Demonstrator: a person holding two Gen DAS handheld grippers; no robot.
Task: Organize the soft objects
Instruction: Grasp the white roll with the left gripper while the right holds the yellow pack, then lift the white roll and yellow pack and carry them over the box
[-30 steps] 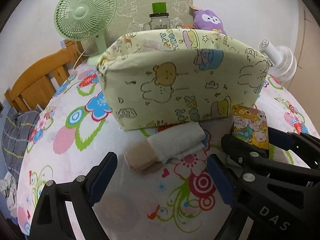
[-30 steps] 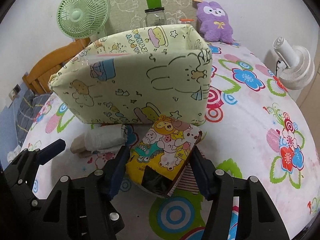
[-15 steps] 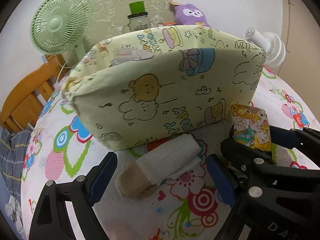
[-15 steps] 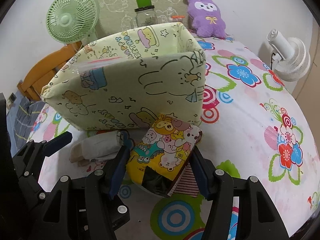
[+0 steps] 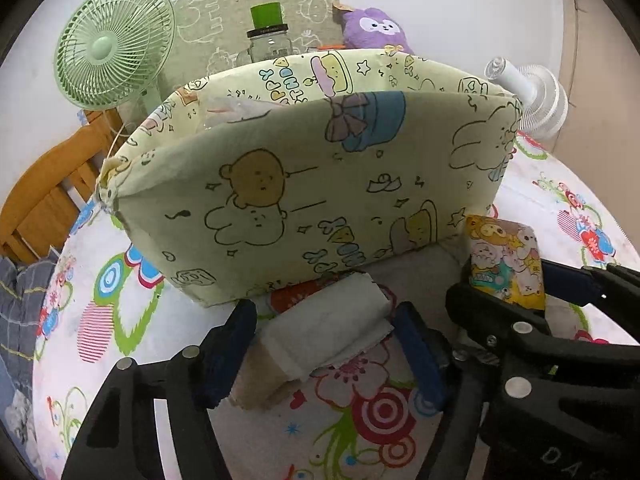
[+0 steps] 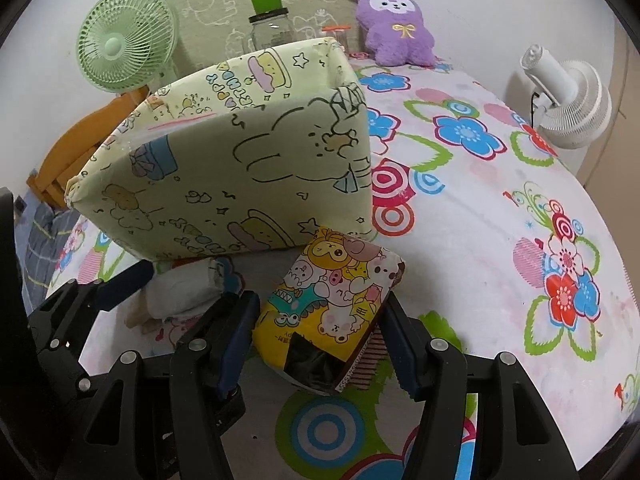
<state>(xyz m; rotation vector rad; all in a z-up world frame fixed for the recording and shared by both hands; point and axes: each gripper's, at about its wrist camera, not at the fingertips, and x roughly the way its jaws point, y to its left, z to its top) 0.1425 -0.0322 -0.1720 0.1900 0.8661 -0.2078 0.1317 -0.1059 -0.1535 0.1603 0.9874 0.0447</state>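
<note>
A pale green cartoon-print fabric bin [image 5: 304, 184] stands on the flowered tablecloth; it also shows in the right wrist view [image 6: 240, 168]. A rolled white and beige cloth [image 5: 320, 336] lies in front of it, between the fingers of my left gripper [image 5: 324, 344], which press on its sides. My right gripper [image 6: 316, 336] is shut on a yellow cartoon-print soft pack [image 6: 332, 304], held just in front of the bin's right corner. The pack also shows in the left wrist view [image 5: 504, 260]. The cloth roll also shows in the right wrist view [image 6: 180, 292].
A green fan [image 5: 112, 48], a glass jar with green lid [image 5: 268, 36] and a purple plush [image 6: 396, 24] stand behind the bin. A white fan [image 6: 568, 96] is at the right edge. A wooden chair [image 5: 44, 196] is on the left.
My left gripper has moved forward and closed its fingers onto the cloth roll. My right gripper keeps the yellow pack, a little closer to the bin.
</note>
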